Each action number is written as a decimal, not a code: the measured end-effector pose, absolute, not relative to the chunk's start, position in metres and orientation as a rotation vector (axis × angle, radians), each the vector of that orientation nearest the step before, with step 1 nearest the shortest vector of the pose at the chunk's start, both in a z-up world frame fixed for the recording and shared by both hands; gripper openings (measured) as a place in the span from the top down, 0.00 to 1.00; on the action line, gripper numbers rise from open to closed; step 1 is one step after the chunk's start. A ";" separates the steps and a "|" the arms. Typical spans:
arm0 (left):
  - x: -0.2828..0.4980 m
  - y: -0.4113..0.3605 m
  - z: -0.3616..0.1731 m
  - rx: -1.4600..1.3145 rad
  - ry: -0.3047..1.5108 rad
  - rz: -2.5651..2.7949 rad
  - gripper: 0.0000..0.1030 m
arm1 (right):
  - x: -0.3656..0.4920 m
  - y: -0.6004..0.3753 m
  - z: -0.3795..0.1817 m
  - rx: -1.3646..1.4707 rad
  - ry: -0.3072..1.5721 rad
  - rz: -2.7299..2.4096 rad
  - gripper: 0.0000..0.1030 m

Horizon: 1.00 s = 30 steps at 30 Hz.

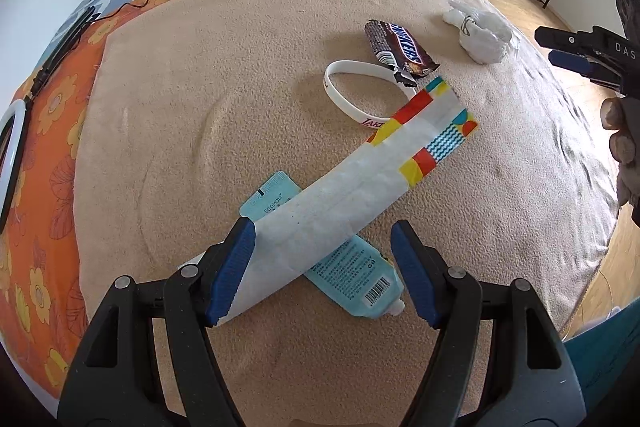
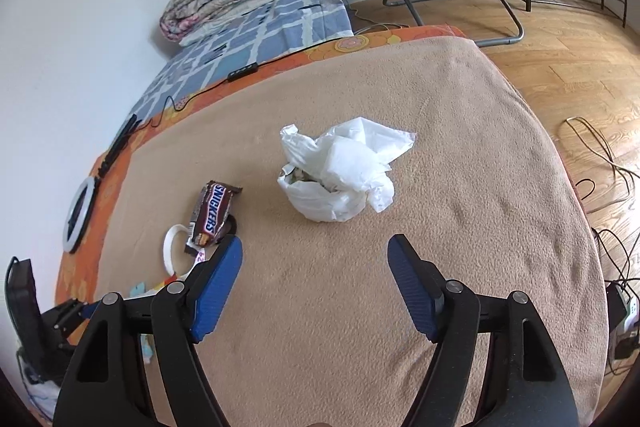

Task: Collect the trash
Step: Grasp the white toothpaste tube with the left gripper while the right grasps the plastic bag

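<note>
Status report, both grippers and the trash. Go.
Left gripper open, straddling paper wrapper. Right gripper open, short of white bag. Snickers wrapper uncollected.

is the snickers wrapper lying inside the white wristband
No, the Snickers wrapper lies outside the white wristband, only overlapping its far rim.

On the tan fleece blanket lie five loose items, one of each kind. There is one long white paper wrapper with a red, yellow and teal patterned end at the centre of the left wrist view, and one flat light-blue tube with a barcode crossing beneath it toward five o'clock. One white silicone wristband lies toward one o'clock, and one brown Snickers wrapper just beyond it. One crumpled white plastic bag sits at the centre of the right wrist view. Two grippers show, each with two blue-padded fingers.
</note>
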<state>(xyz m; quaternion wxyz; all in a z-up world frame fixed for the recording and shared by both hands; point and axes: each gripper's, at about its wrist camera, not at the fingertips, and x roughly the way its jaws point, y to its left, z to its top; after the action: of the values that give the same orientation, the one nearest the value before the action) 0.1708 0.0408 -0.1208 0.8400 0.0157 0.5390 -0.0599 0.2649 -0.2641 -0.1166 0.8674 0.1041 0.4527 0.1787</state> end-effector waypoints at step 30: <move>0.174 0.050 -0.122 -0.043 1.123 -0.144 0.92 | 0.334 -0.234 -0.160 0.238 0.992 0.278 0.23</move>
<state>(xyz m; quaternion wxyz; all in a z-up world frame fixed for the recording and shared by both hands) 0.1742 0.0500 -0.1221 0.8438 -0.0203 0.5319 -0.0683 0.3338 -0.2339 -0.1602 0.8634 0.1135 0.4733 0.1328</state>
